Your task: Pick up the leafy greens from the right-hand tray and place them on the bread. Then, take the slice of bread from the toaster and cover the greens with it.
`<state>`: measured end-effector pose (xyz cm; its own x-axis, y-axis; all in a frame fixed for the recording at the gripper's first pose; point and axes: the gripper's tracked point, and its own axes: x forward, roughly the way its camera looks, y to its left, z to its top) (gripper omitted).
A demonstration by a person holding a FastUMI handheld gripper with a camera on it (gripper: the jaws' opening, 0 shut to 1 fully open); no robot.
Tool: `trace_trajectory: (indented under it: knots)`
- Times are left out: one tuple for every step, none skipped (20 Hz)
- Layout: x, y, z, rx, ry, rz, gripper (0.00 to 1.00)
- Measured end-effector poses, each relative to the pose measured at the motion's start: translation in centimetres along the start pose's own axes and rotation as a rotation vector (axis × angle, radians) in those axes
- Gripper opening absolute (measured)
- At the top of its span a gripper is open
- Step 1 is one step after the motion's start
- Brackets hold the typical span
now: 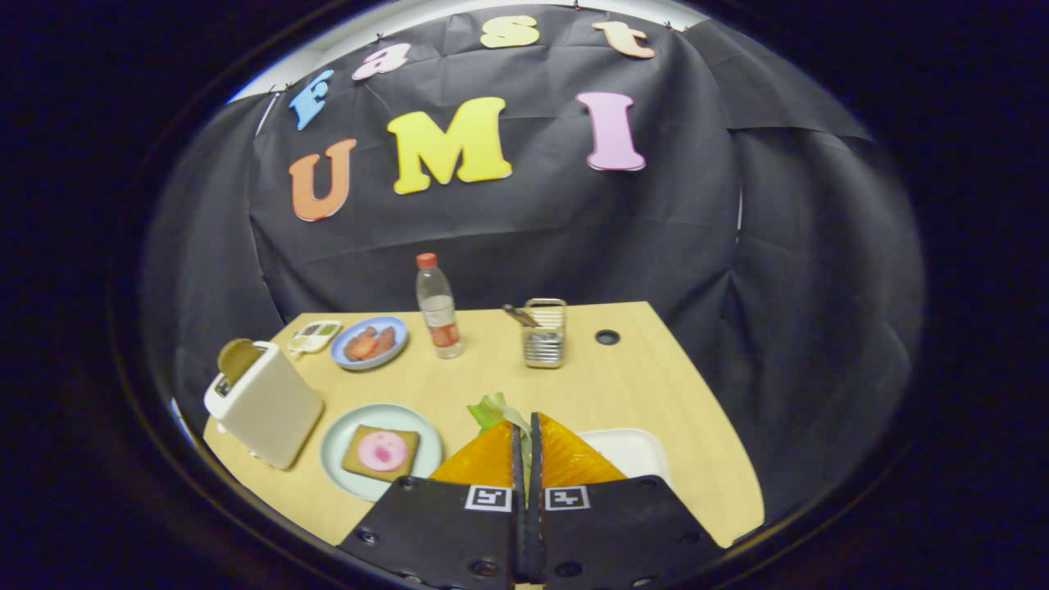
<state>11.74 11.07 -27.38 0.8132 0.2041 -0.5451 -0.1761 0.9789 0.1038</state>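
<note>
Between the two fingers, the leafy greens [492, 410] are being pinched, with the gripper [525, 434] pressed together on them and the leaves protruding just ahead of the tips. Beside the fingers to the right, the white tray [631, 451] is lying on the wooden table [623, 377]. To the left, the bread [380, 452], topped with a pink slice, is resting on a pale plate [344, 442]. Further left, the toaster [264, 406] is holding a bread slice [238, 359] upright in its slot. Beyond, a bottle [438, 307], a blue plate [369, 342] and a wire holder [545, 334] are standing.
</note>
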Motion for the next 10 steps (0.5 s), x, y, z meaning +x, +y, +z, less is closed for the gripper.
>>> trace_trajectory:
  knots:
    - [0.0,2.9,0.0,0.005,0.003,0.033,0.0]
    - [0.1,5.8,0.2,0.005,0.002,0.059,0.0]
    - [0.3,8.2,0.4,0.008,0.002,0.084,0.0]
    - [0.6,11.2,0.3,0.018,0.003,0.114,0.0]
    - [0.9,13.4,0.1,0.029,0.009,0.139,0.0]
    - [1.6,15.7,-0.3,0.043,0.022,0.166,0.0]
    - [2.1,17.5,-0.9,0.056,0.039,0.182,0.0]
    - [2.8,19.4,-1.5,0.082,0.062,0.197,0.0]
    - [3.3,20.6,-1.9,0.11,0.077,0.211,0.0]
    - [4.0,21.9,-2.3,0.148,0.092,0.227,0.0]
